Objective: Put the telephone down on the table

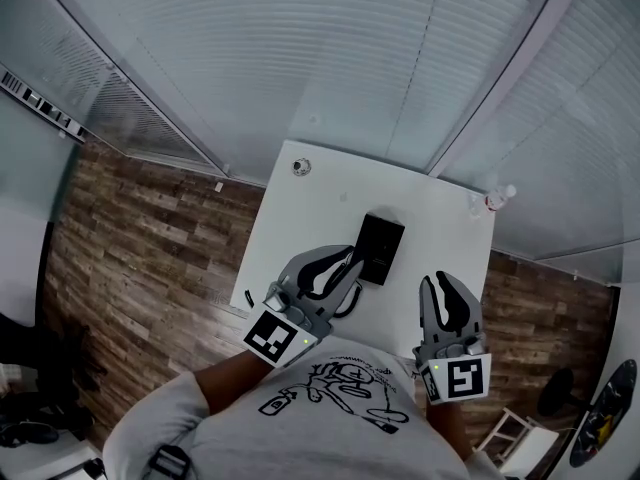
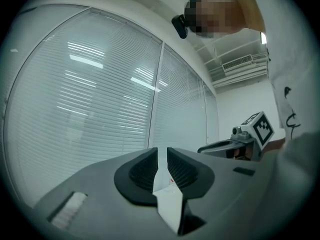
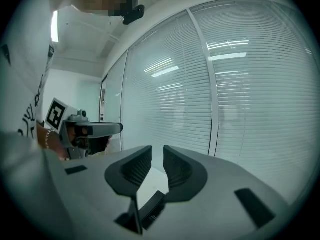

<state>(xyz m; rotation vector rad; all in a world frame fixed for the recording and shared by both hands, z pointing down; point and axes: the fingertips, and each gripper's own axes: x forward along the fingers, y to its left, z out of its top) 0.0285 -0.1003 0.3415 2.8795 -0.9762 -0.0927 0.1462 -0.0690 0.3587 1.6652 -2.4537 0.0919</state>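
- Telephone [image 1: 380,248] — a flat black slab lying on the white worktop [image 1: 300,218], about midway across, and free of both claws.
- Your left claw [image 1: 352,260] has its jaws together with nothing between them. In the head view its tips sit just beside the telephone's near-left edge.
- Your right claw [image 1: 441,282] is also closed and empty. It sits to the right of the telephone, nearer you and apart from it.
- Each gripper view shows the other gripper alongside, both pointing toward the slatted blinds [image 1: 330,48].
- Around: a small round thing [image 1: 301,166] at the far-left corner, a small pale bottle-like thing [image 1: 497,199] at the far-right corner, and a thin dark bit [image 1: 248,297] at the left edge — all well apart from the telephone.
- Wood-pattern floor [image 1: 150,238] lies on either side of the worktop.
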